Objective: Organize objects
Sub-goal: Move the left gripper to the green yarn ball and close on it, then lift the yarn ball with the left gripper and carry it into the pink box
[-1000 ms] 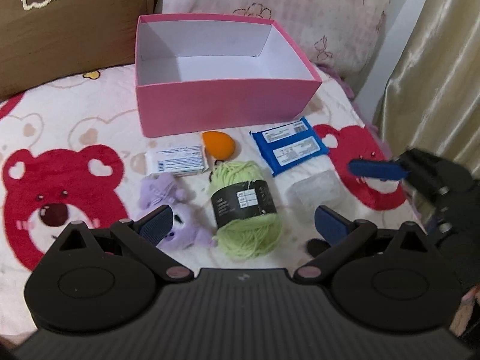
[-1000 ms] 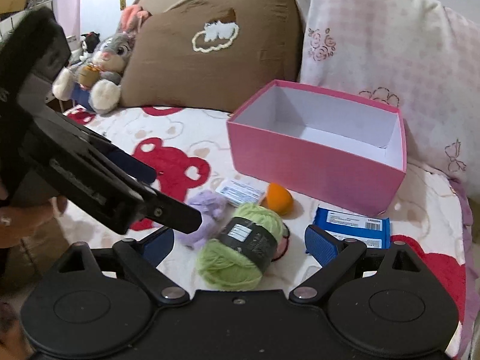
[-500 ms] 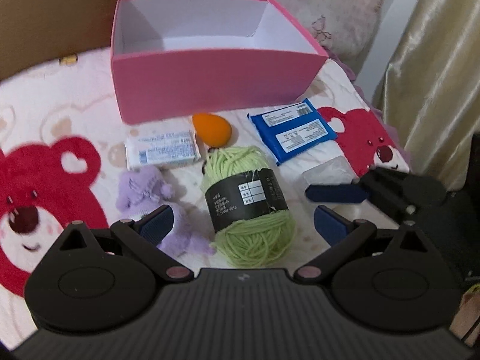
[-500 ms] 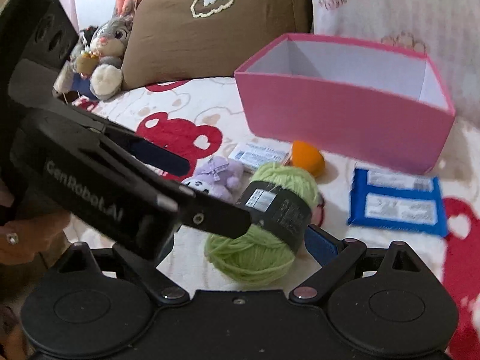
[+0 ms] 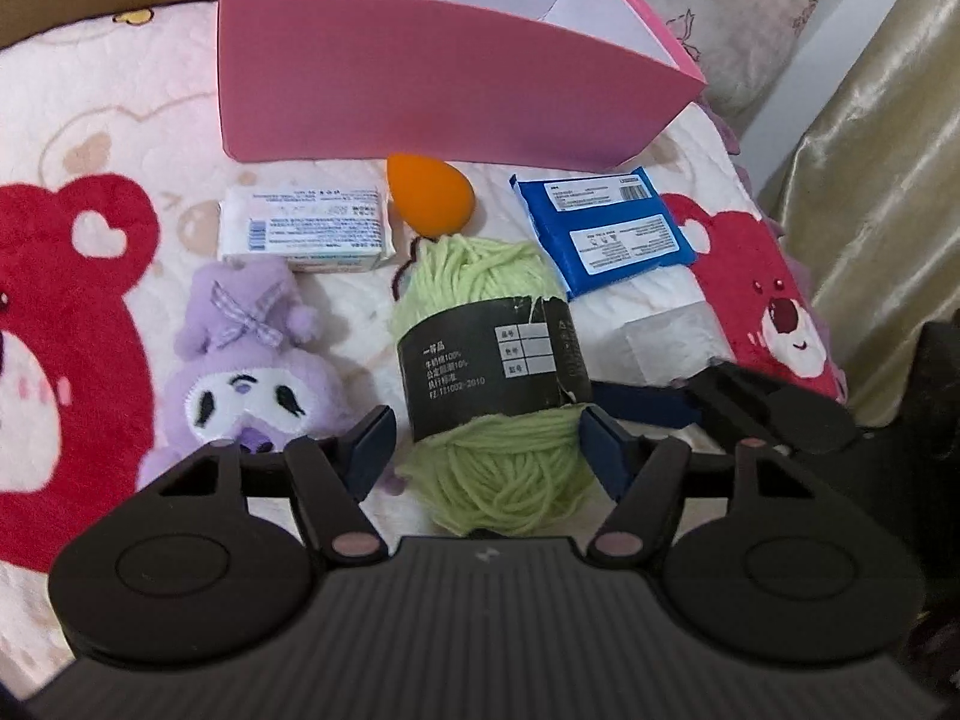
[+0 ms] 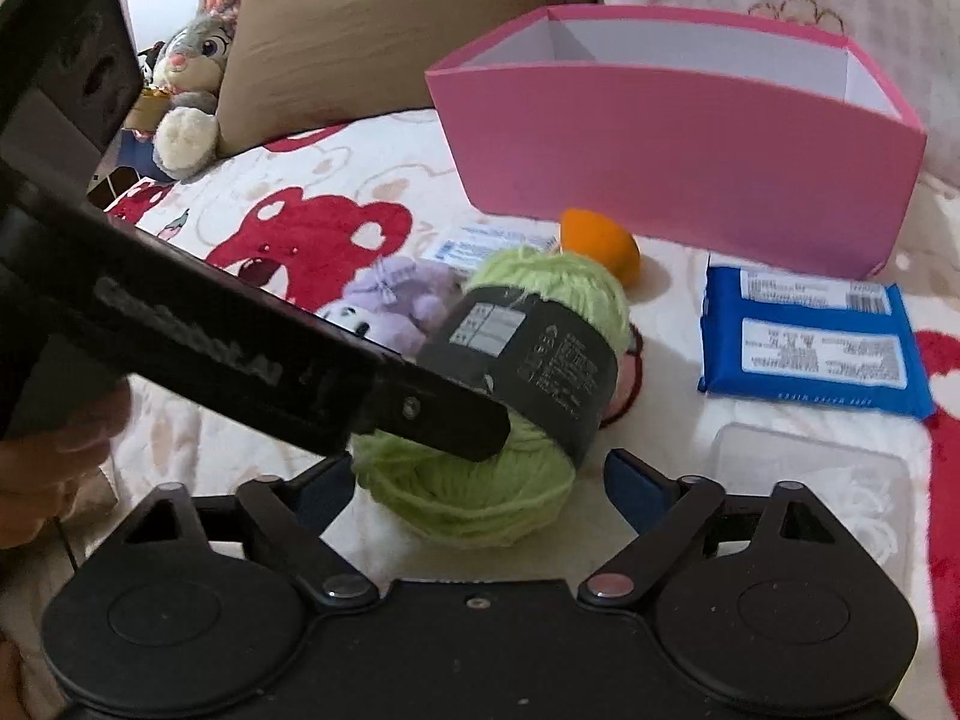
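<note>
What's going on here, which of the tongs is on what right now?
Both tongs are open and closing in on the green yarn ball lying on the bear-print blanket. The left tongs straddle its near end; the right tongs face it from the other side. Neither grips it yet. The pink box behind holds nothing that can be seen. The orange sponge, blue packet, white packet, purple plush and clear case lie on the blanket.

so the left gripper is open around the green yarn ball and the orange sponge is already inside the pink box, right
Not quite. The orange egg-shaped sponge is not inside the pink cardboard box; it lies on the blanket just in front of it, as the left wrist view shows. The left gripper is indeed open around the green yarn ball.
</note>
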Available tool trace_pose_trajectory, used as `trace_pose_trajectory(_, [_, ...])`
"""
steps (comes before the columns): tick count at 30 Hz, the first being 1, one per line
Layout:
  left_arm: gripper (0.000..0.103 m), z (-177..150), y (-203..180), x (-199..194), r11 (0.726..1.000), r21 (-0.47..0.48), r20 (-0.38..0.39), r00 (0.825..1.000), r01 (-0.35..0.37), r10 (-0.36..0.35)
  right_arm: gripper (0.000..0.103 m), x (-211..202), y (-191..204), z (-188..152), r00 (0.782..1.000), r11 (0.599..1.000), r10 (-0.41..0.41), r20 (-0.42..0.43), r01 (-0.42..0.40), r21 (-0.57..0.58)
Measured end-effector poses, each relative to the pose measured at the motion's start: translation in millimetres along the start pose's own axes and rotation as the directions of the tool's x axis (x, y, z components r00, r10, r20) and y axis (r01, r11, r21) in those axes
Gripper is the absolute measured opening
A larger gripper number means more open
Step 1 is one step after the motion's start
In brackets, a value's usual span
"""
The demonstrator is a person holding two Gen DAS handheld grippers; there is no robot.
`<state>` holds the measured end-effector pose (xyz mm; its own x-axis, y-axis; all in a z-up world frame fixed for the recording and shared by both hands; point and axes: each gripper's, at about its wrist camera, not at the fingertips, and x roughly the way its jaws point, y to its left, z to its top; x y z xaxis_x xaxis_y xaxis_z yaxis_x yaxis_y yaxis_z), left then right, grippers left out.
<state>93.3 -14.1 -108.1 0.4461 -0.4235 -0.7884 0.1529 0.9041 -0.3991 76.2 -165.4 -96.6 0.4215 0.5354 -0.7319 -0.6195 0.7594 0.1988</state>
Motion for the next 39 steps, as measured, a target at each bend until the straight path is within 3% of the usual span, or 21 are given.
trace_pose_trajectory(1, [0.058,-0.3,0.1,1.5,1.0,-0.006,-0.003,1.0,0.006,-0.006,0.085,1.0,-2.3,-0.1,1.0,1.0,0.013,-0.003,-0.013,0.018])
trace_pose_trajectory(7, [0.053,-2.5,4.6,3.7,0.997,-0.07,0.022,0.999,0.033,-0.032,0.076,1.2,-20.2,2.6,0.998,0.989,0.059,0.02,-0.061,0.138])
trace_pose_trajectory(14, [0.053,-6.6,-3.3,-1.9,0.998,-0.069,0.039,0.999,0.012,-0.01,0.066,-4.9,-10.3,-0.4,0.999,0.997,0.028,0.032,-0.031,0.069])
trace_pose_trajectory(19, [0.053,-10.1,-18.2,-22.4,1.0,-0.023,0.058,0.998,0.008,-0.007,0.066,-22.5,-4.3,3.3,0.997,0.997,0.044,0.056,-0.048,0.059])
trace_pose_trajectory(26, [0.053,-7.7,-39.7,-44.6,0.999,0.037,0.059,0.998,0.002,-0.004,0.066,-49.2,8.4,8.2,0.997,1.0,-0.004,0.072,0.003,0.009])
trace_pose_trajectory(39, [0.053,25.6,-72.3,-93.7,0.998,0.067,0.076,0.997,0.015,-0.021,0.066,-99.7,19.1,43.3,0.992,0.999,-0.046,0.113,0.046,0.007])
